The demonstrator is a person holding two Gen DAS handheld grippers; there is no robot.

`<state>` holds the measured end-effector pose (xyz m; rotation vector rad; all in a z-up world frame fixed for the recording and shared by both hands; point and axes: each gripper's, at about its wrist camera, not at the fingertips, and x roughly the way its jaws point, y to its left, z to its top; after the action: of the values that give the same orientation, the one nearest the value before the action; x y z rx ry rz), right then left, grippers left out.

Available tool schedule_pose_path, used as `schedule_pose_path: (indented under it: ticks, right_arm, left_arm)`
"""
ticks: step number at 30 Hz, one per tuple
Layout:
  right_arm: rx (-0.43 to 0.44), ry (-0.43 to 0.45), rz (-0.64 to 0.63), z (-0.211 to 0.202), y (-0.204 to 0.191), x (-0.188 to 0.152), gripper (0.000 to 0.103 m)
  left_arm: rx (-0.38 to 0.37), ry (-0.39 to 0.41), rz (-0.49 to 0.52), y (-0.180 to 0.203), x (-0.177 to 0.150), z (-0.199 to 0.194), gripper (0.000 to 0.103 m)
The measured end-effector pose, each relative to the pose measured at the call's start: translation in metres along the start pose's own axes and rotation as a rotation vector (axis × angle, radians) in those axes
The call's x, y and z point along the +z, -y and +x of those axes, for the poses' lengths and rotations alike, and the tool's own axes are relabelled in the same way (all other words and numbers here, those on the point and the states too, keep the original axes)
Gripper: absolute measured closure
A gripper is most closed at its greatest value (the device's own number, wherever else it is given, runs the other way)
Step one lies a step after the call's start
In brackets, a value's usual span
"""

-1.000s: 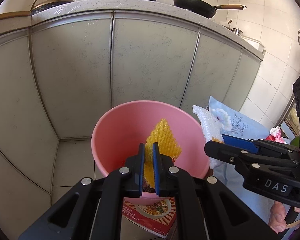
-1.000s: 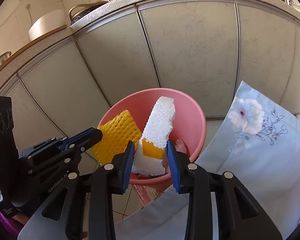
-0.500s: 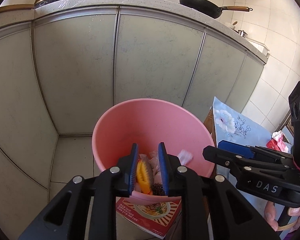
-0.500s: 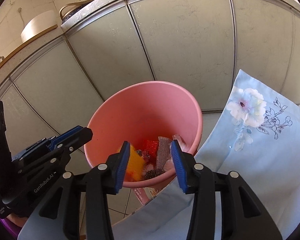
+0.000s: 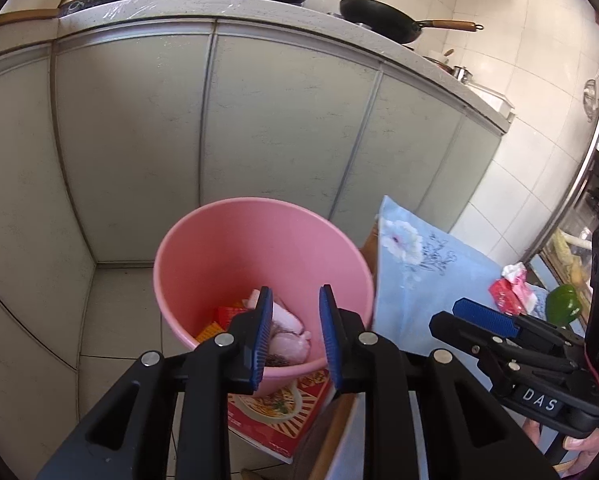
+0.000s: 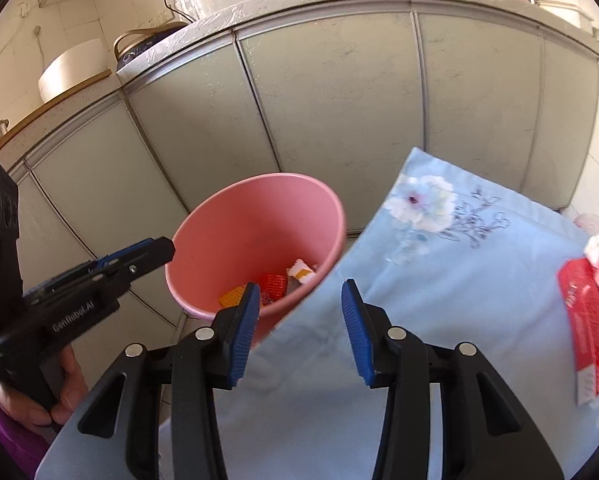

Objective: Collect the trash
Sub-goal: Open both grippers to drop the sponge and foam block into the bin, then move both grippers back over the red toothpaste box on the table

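A pink bin point(image 5: 235, 248) stands on the floor against the cabinets; it also shows in the right wrist view point(image 6: 255, 216). Inside lie the yellow foam net point(image 5: 209, 330), a red wrapper point(image 6: 273, 283), white foam point(image 5: 287, 342) and other scraps. My left gripper point(image 5: 293, 340) is open and empty above the bin's near rim. My right gripper point(image 6: 299, 332) is open and empty over the edge of the blue floral tablecloth point(image 6: 439, 288). A red tissue pack point(image 6: 587, 320) lies on the cloth at the right.
Grey cabinet doors point(image 5: 279, 128) rise behind the bin, with pans on the counter point(image 5: 383, 20). A red printed box point(image 5: 275, 412) lies under the bin. A green pepper point(image 5: 561, 304) sits on the cloth beside the tissue pack.
Both grippers opened and dropped their trash into the bin: the left let go of the yellow net, the right the white foam. Both then drew back; the right swung over the cloth.
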<state>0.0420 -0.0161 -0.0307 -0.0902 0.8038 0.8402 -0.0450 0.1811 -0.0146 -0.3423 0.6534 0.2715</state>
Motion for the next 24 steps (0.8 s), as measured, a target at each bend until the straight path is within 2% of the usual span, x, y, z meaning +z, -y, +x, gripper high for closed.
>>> schedule_pose_path:
  ticks: [10, 12, 15, 18, 24]
  right_arm:
    - [-0.173, 0.032, 0.014, -0.055, 0.030, -0.038, 0.060]
    - [-0.186, 0.037, 0.027, -0.063, 0.035, -0.043, 0.060]
    - [-0.251, 0.049, 0.031, -0.078, 0.040, -0.050, 0.060]
    - [-0.281, 0.063, 0.050, -0.090, 0.047, -0.057, 0.060]
    - [-0.296, 0.071, 0.122, -0.107, 0.071, -0.068, 0.060]
  left_arm:
    - [-0.061, -0.012, 0.161, 0.065, -0.017, -0.023, 0.080]
    - [-0.078, -0.015, 0.184, 0.077, -0.023, -0.027, 0.080]
    - [-0.101, -0.034, 0.206, 0.093, -0.031, -0.029, 0.080]
    - [-0.129, -0.062, 0.225, 0.106, -0.037, -0.031, 0.080]
    - [-0.131, -0.092, 0.256, 0.128, -0.044, -0.031, 0.080]
